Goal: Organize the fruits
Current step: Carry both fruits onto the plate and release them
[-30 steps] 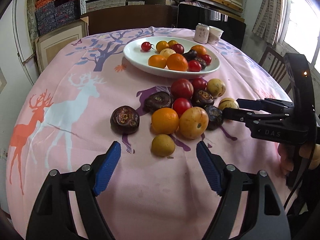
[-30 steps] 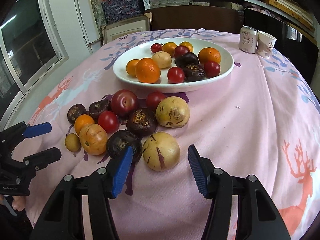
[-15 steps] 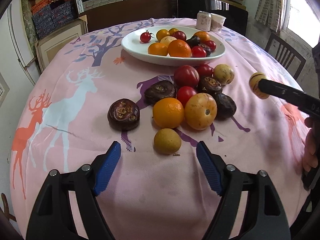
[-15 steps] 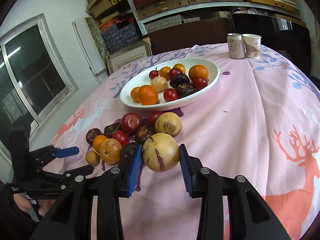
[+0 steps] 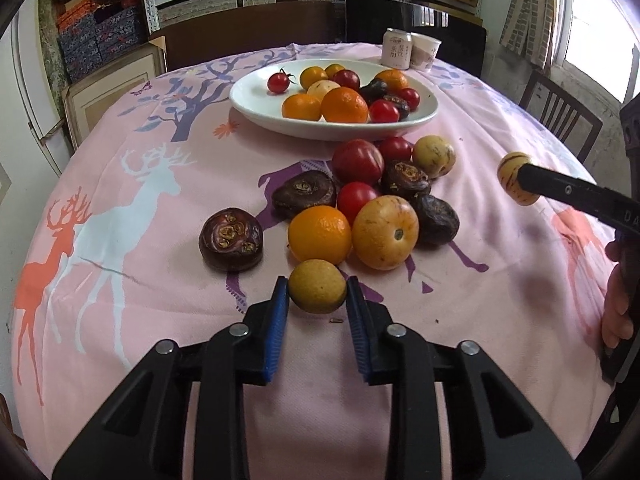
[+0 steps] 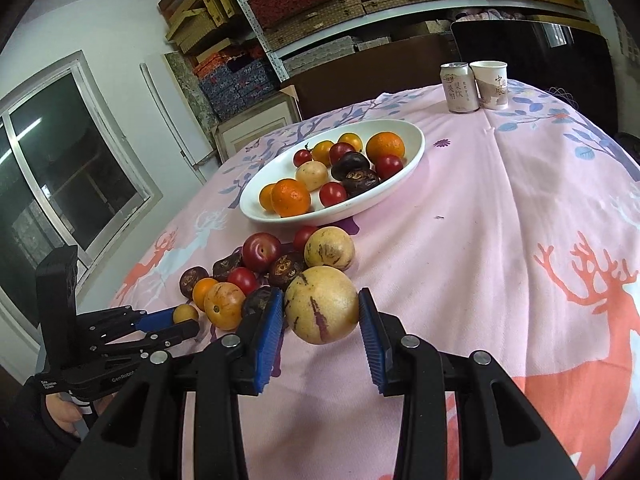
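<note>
A white oval plate (image 5: 256,110) (image 6: 384,196) holds several oranges, tomatoes and dark fruits. A pile of loose fruit lies in front of it on the pink deer tablecloth (image 5: 140,280). My left gripper (image 5: 317,294) is shut on a small yellow fruit (image 5: 317,286) at the pile's near edge, on the cloth; it also shows in the right wrist view (image 6: 185,313). My right gripper (image 6: 321,308) is shut on a yellow purple-striped melon (image 6: 321,304) and holds it above the table; the melon also shows in the left wrist view (image 5: 516,178).
A drink can (image 5: 397,48) (image 6: 459,87) and a paper cup (image 5: 425,53) (image 6: 490,84) stand behind the plate. A chair (image 5: 560,114) stands at the table's right edge. Shelves with boxes fill the back wall. A dark fruit (image 5: 231,239) lies left of the pile.
My left gripper moved forward and closed on the small yellow fruit. My right gripper has closed on the striped melon and lifted it off the table.
</note>
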A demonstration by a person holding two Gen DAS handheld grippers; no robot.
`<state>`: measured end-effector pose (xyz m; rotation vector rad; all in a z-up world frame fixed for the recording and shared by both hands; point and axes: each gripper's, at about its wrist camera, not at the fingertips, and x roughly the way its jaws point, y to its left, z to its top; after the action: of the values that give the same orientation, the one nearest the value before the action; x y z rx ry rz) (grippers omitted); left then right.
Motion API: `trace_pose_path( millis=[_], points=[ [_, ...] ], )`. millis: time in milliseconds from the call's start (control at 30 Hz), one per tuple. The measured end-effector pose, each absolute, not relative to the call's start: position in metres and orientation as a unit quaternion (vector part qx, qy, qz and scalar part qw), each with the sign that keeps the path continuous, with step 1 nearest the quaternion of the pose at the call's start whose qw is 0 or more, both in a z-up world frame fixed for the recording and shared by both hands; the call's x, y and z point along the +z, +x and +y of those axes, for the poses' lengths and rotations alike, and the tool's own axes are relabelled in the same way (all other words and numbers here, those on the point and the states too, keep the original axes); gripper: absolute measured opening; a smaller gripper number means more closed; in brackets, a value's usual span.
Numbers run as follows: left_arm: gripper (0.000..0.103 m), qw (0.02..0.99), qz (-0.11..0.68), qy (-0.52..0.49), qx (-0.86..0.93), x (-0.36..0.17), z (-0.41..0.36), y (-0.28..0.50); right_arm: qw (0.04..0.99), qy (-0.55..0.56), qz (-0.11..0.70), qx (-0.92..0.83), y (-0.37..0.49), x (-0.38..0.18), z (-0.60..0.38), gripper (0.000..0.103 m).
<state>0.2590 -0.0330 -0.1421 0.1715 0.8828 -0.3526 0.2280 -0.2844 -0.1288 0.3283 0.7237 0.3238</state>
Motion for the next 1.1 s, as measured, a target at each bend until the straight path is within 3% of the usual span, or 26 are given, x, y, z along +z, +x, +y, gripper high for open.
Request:
trace_pose_path(
  millis=[667,1100],
  points=[
    [0.028,0.91,0.388,0.037,-0.143,-0.115,-0.018,0.252,0.914,0.145,0.35,0.146,0.21,-0.121,-0.292,0.038],
    [0.029,0.932,0.336,0.037,-0.129,-0.053,-0.043,0.273,0.944,0.09,0.29,0.133,0.229,-0.037,-0.31,0.038]
  ],
)
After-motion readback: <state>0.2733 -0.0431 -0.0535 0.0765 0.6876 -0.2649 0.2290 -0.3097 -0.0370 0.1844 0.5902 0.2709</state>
